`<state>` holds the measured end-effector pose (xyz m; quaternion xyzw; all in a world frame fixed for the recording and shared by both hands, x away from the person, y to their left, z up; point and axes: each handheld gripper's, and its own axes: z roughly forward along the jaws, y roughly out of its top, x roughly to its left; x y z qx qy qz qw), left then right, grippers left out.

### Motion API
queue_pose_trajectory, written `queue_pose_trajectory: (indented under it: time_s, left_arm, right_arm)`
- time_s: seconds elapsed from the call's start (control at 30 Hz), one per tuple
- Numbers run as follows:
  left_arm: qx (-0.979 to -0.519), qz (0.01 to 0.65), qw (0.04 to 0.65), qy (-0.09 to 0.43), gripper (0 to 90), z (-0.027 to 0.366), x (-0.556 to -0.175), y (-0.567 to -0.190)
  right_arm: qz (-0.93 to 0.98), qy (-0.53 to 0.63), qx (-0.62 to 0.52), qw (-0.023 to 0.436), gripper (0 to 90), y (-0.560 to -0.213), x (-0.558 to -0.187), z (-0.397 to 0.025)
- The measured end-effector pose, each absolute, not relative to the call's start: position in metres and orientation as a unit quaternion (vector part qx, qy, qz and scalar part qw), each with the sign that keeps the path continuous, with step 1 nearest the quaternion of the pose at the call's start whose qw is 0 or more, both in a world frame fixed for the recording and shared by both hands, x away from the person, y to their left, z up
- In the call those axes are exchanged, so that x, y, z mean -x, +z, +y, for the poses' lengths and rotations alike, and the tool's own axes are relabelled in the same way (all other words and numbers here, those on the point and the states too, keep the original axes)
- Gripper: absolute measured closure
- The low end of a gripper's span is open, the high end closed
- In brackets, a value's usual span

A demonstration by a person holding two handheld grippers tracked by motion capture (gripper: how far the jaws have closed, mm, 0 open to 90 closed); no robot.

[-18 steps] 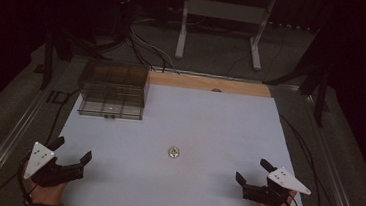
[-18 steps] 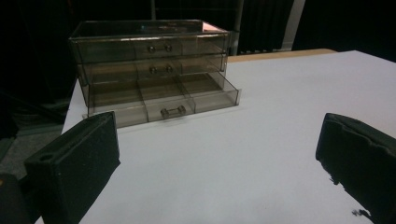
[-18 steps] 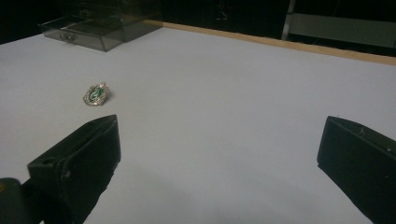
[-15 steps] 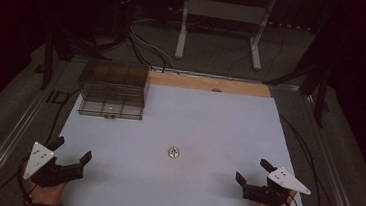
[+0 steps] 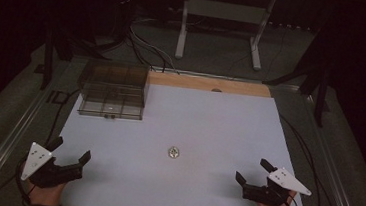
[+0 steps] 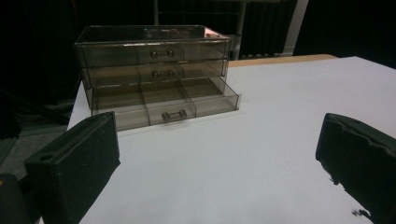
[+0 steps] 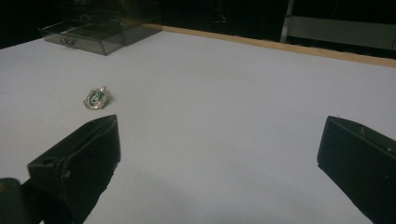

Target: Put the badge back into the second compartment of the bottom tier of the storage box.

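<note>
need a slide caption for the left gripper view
Open left gripper faces a smoky clear-plastic three-drawer organiser, bottom drawer pulled out, on the white table.

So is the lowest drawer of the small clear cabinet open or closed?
Open. In the left gripper view the bottom drawer juts forward past the two above it in the drawer cabinet, its compartments looking empty.

Your white bench (image 5: 208, 130) carries a clear smoked drawer unit (image 5: 113, 96) at the far left corner, three tiers, bottom drawer (image 6: 168, 108) pulled out. A small silver brooch with a green centre (image 5: 172, 152) lies mid-bench, well apart from it. Bare wooden strip (image 5: 208, 83) along the far edge; white metal stand (image 5: 223, 16) and cables (image 5: 145, 49) on the floor behind.
</note>
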<state>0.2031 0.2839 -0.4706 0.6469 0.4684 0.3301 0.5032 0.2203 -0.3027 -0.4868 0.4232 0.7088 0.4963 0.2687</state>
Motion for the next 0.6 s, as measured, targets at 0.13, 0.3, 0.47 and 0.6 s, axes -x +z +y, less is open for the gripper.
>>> queue_pose_trajectory:
  time_s: [0.13,0.3,0.47,0.6]
  left_arm:
    - [-0.646,0.469,0.503,0.332,0.5,0.284,-0.202,-0.464]
    - [-0.648,0.471,0.502,0.326,0.5,0.285,-0.205,-0.46]
    - [-0.652,0.47,0.504,0.316,0.5,0.284,-0.209,-0.455]
    - [-0.658,0.467,0.504,0.309,0.5,0.281,-0.213,-0.453]
  right_arm:
    - [0.708,0.496,-0.424,0.272,0.2,-0.486,-0.219,-0.302]
    - [0.704,0.497,-0.429,0.272,0.2,-0.487,-0.219,-0.303]
    - [0.703,0.497,-0.43,0.271,0.2,-0.487,-0.218,-0.303]
    - [0.704,0.497,-0.429,0.271,0.2,-0.486,-0.218,-0.302]
